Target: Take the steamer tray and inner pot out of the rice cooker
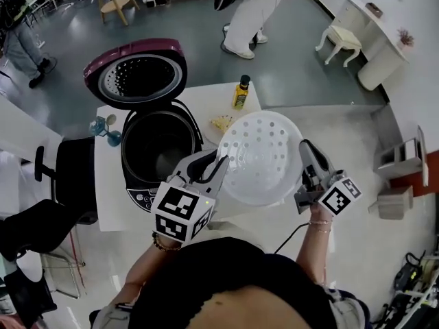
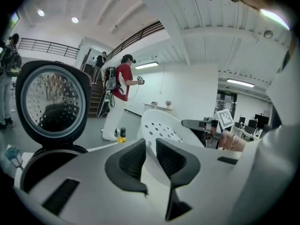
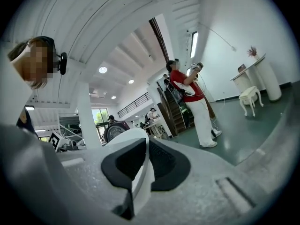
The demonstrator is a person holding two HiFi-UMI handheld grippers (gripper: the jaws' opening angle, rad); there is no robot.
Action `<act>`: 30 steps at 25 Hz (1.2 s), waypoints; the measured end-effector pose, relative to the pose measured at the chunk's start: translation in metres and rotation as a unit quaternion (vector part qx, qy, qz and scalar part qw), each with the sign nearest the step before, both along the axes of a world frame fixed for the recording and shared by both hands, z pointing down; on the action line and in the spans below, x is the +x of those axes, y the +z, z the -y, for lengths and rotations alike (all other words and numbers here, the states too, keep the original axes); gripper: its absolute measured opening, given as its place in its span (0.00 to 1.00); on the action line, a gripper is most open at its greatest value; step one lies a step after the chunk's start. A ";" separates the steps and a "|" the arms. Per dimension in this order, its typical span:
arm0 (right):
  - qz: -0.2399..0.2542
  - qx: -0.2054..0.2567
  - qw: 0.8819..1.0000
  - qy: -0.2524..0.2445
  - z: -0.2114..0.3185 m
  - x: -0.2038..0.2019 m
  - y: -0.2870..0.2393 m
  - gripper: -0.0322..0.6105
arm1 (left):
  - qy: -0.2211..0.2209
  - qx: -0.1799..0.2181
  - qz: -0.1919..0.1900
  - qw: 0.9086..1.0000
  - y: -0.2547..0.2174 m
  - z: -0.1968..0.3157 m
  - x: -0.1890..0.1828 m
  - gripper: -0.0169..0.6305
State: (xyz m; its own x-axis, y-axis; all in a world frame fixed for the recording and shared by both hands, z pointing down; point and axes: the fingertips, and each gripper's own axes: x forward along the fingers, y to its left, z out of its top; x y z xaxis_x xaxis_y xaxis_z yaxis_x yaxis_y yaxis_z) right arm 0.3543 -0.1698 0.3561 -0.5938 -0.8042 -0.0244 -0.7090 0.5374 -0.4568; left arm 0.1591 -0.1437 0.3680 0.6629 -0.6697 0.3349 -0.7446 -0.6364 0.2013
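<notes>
A small white table (image 1: 110, 208) on a grey floor bears the open rice cooker (image 1: 129, 162) and a yellow bottle (image 1: 241, 92). The white steamer tray (image 1: 260, 157) hangs just right of the cooker. The left gripper (image 1: 221, 162) and right gripper (image 1: 304, 146) pinch its opposite rims. The cooker's inside is dark, so the inner pot is hard to make out. A person in white trousers (image 1: 250, 12) is cut off above.

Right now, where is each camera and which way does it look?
Head view: on the person's head, looking steeply down at steamer tray, rice cooker and both forearms.
Left gripper view: on the left gripper, facing along its jaws toward the right gripper.
Right gripper view: on the right gripper, facing back toward the rice cooker.
All share the steamer tray.
</notes>
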 end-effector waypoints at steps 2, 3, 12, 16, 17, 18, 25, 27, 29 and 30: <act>-0.002 -0.006 1.000 0.009 -0.006 0.015 0.006 0.09 | 0.008 -0.008 0.002 1.000 0.008 -0.004 0.015 0.13; -0.005 -0.009 1.000 0.013 -0.009 0.022 0.010 0.09 | 0.012 -0.012 0.004 1.000 0.013 -0.005 0.021 0.13; -0.027 -0.071 0.997 0.028 -0.023 0.071 0.076 0.09 | 0.057 -0.093 0.028 0.994 0.087 -0.019 0.072 0.14; -0.036 -0.106 0.993 0.020 -0.024 0.075 0.124 0.09 | 0.060 -0.150 0.052 0.986 0.139 -0.026 0.077 0.14; -0.034 -0.113 0.993 0.017 -0.023 0.074 0.135 0.09 | 0.058 -0.162 0.060 0.983 0.152 -0.028 0.076 0.14; -0.030 -0.118 0.992 0.014 -0.021 0.073 0.147 0.09 | 0.056 -0.174 0.068 0.981 0.165 -0.029 0.075 0.14; 0.000 -0.156 0.988 -0.011 -0.006 0.058 0.219 0.09 | 0.046 -0.237 0.124 0.962 0.239 -0.030 0.060 0.13; 0.003 -0.160 0.987 -0.019 -0.004 0.054 0.232 0.09 | 0.042 -0.252 0.138 0.957 0.255 -0.031 0.057 0.13; 0.002 -0.163 0.986 -0.028 -0.002 0.052 0.243 0.09 | 0.041 -0.263 0.147 0.952 0.268 -0.033 0.055 0.13; 0.000 -0.165 0.986 -0.033 -0.001 0.050 0.248 0.09 | 0.040 -0.270 0.150 0.950 0.273 -0.033 0.054 0.13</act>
